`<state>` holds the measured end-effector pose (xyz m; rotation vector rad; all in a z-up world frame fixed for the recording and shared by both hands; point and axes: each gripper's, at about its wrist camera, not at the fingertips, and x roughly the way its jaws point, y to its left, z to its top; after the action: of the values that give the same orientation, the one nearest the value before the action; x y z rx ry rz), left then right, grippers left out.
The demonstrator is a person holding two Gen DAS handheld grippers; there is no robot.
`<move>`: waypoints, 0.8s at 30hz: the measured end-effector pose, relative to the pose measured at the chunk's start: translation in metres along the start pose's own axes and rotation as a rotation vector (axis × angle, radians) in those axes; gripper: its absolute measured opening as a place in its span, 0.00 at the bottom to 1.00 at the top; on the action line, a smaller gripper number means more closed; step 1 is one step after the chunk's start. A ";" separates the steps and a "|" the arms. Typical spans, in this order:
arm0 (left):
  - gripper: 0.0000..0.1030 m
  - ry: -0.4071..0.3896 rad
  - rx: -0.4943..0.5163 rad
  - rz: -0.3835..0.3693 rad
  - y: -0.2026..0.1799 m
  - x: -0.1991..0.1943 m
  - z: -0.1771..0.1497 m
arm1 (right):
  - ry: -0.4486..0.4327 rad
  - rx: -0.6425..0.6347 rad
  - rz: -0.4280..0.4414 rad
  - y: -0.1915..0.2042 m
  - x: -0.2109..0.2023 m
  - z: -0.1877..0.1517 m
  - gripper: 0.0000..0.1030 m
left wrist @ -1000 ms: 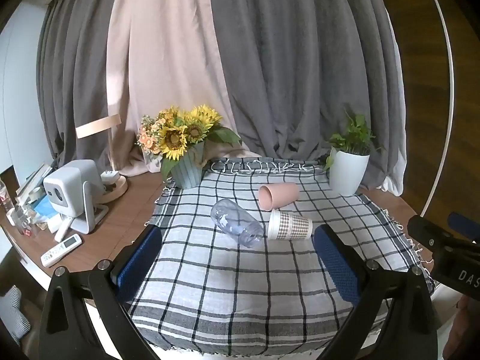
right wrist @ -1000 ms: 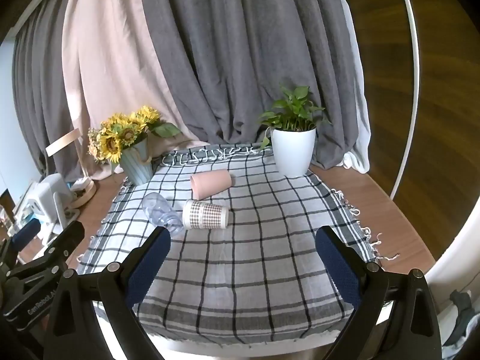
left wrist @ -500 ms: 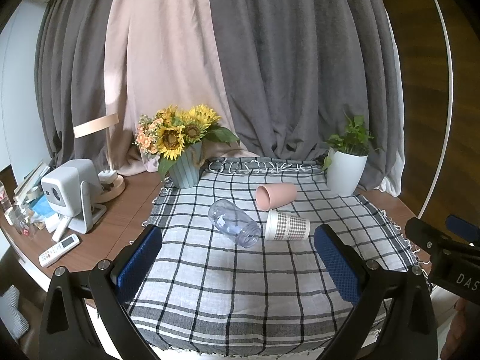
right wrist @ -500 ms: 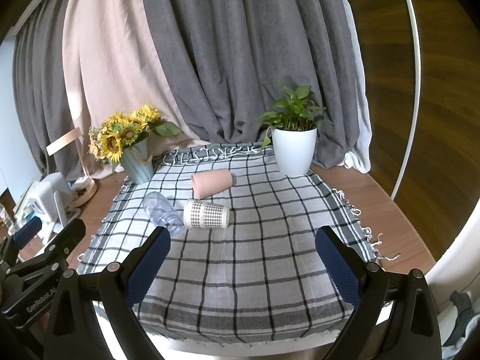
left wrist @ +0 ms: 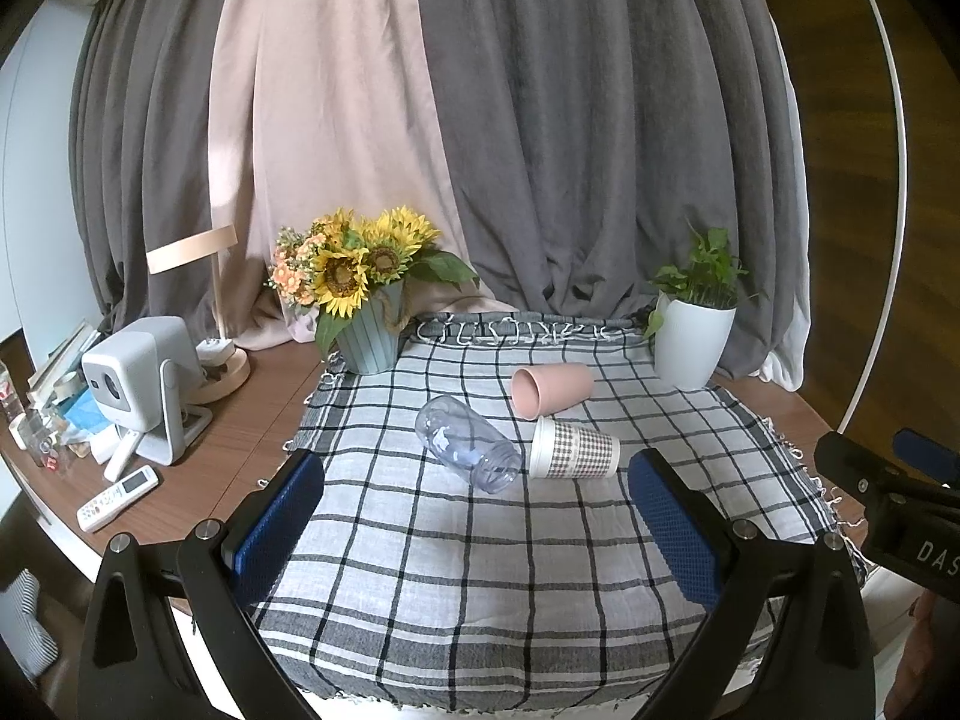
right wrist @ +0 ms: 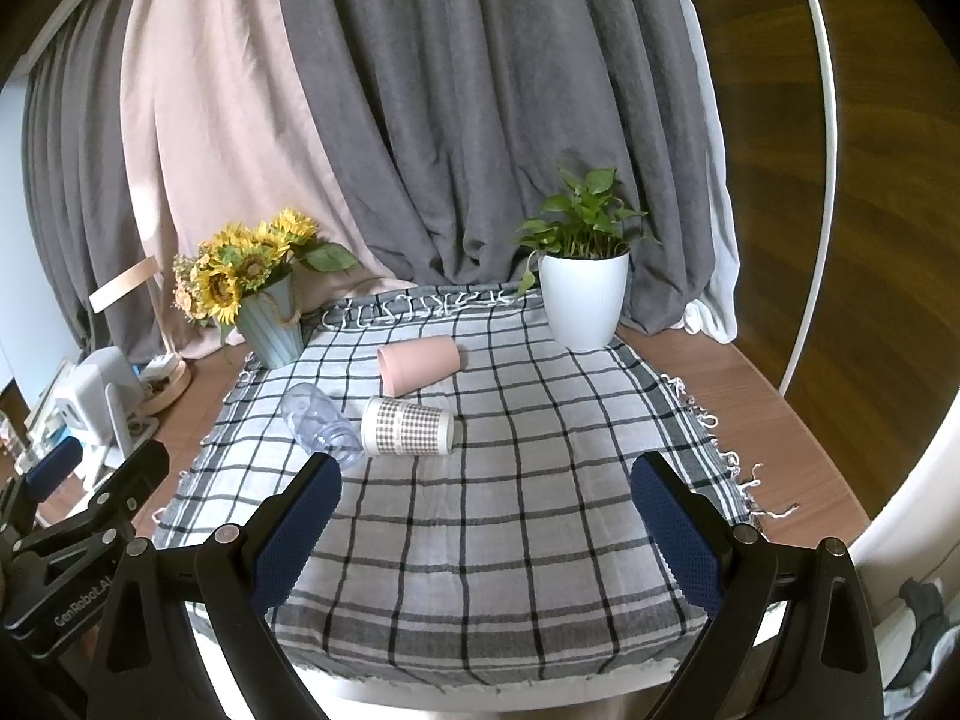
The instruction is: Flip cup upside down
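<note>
Lying on their sides near the middle of the checked cloth (right wrist: 480, 546) are three cups: a pink cup (right wrist: 420, 363) farthest back, a patterned paper cup (right wrist: 408, 426) just in front of it, and a clear plastic cup (right wrist: 321, 426) whose mouth end sits just beside the paper cup's left end. None is upside down yet, so the task looks to be at its very start (approach, nothing grasped). The left gripper (left wrist: 474, 528) hangs well short of the cups with its blue pads spread wide and nothing between them; the right gripper (right wrist: 483, 531) is likewise spread and empty, back near the cloth's front edge.

Which cup is meant I cannot tell. The next move, as I judge it, calls for one gripper to advance, straddle a cup across its body, close gently, then lift and rotate it so the rim faces down. The paper and plastic cups would likely crush under a hard squeeze, and their closeness leaves little room for a finger.
</note>
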<state>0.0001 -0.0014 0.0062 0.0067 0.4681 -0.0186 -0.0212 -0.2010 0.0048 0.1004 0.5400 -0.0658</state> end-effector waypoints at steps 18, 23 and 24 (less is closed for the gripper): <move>1.00 0.000 0.001 0.002 -0.002 0.001 -0.004 | 0.002 0.002 0.000 -0.001 0.003 -0.001 0.95; 1.00 0.001 0.001 0.001 -0.003 0.002 -0.005 | 0.002 0.002 0.001 -0.001 0.004 -0.002 0.95; 1.00 0.002 0.001 -0.001 -0.003 0.002 -0.005 | 0.002 0.001 0.000 -0.001 0.005 -0.002 0.95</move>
<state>-0.0004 -0.0047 0.0009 0.0076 0.4699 -0.0201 -0.0181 -0.2020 0.0007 0.1019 0.5418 -0.0656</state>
